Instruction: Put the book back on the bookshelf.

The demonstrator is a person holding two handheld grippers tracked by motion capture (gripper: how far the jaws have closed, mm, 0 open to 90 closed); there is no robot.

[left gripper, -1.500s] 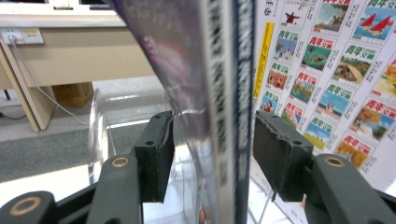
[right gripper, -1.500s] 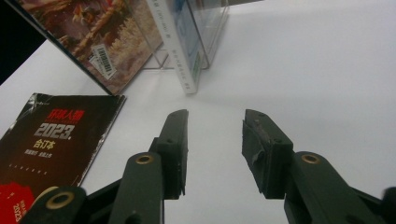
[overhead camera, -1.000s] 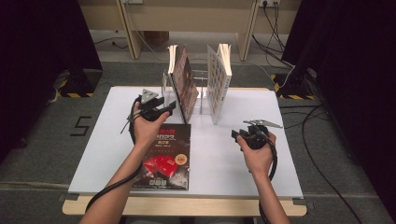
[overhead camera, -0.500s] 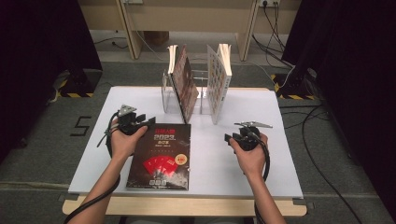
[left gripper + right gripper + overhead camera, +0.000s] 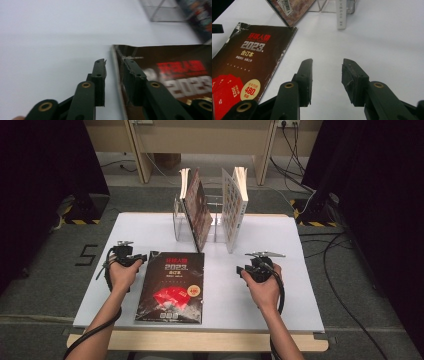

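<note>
Since the earlier frame, the left gripper (image 5: 134, 256) is lowered to the dark magazine's (image 5: 172, 286) left edge; its jaws have just been closing astride that edge without pressing. Flat on the white table (image 5: 300, 285) the magazine is laid. At right, the right gripper (image 5: 248, 270) is held open over bare table

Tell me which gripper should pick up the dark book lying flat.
Left. The left gripper already straddles the dark book at its left edge, jaws just closing. The right gripper hangs open over bare table.
</note>
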